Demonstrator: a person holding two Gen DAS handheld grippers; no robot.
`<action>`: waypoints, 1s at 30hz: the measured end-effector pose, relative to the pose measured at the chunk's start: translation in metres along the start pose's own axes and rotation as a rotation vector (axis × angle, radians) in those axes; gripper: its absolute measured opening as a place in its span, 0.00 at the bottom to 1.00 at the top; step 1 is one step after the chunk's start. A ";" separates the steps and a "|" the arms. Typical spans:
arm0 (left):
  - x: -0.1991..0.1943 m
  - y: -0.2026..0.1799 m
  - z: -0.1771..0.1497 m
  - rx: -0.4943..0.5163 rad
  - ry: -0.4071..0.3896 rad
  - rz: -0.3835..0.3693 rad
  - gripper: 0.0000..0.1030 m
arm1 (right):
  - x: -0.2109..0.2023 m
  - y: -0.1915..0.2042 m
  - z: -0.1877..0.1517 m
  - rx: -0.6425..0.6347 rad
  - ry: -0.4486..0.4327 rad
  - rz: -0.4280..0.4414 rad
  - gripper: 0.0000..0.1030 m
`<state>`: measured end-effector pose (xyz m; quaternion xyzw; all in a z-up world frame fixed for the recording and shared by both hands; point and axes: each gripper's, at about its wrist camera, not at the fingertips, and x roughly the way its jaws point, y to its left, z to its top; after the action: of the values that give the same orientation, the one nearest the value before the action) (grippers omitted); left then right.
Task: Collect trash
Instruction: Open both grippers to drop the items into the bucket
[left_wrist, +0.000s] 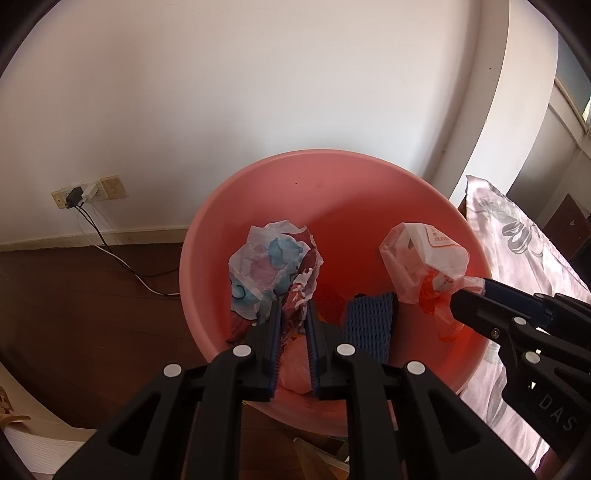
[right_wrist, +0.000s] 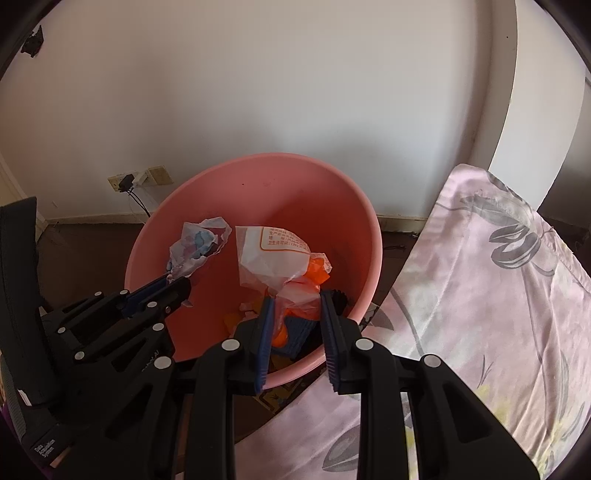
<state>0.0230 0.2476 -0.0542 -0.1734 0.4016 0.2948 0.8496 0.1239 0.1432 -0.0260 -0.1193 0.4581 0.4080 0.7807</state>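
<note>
A: Left wrist view first. What sits around the bin?

B: The pink bin (left_wrist: 332, 192) stands on a dark wood floor (left_wrist: 92, 295), close to a white wall (left_wrist: 258, 74). At 9 o'clock from the bin a wall socket (left_wrist: 88, 192) holds a black plug, and 2 cables (left_wrist: 110, 251) trail down across the floor toward the bin. At 3 o'clock a pink flowered bedcover (left_wrist: 517, 251) lies just beside the rim.

A: Anything blocking the way in?

B: Nothing covers the mouth. Both grippers hang over the opening, and each shows in the other's camera.

A: State of the left gripper (left_wrist: 293, 314)?

B: Its pads are pinched on a crumpled paper wrapper (left_wrist: 269, 262), white with blue, pink and red print, held above the inside of the bin toward 10 o'clock.

A: And the right gripper (right_wrist: 295, 306)?

B: It is clamped on a thin clear plastic bag (right_wrist: 273, 258) with orange print and an orange scrap bunched at its neck. In the right wrist view the bag sticks up from between the jaws at 12 o'clock, over the middle of the bin.

A: What already lies in the bin?

B: On the bottom there is a piece of blue foam netting (left_wrist: 369, 325), and under the left gripper something pale pink and something orange that I cannot make out.
</note>
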 end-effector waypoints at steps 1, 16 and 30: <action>0.000 0.000 0.000 0.000 0.000 0.001 0.13 | 0.000 0.000 0.000 0.000 0.001 0.001 0.25; -0.002 0.002 0.000 -0.003 0.000 0.007 0.33 | 0.006 -0.002 0.002 0.006 0.015 0.013 0.26; -0.008 -0.001 0.001 -0.004 -0.007 0.003 0.34 | -0.001 -0.003 -0.001 0.010 0.008 0.022 0.26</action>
<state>0.0206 0.2445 -0.0470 -0.1733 0.3982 0.2976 0.8502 0.1256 0.1401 -0.0267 -0.1123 0.4646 0.4138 0.7748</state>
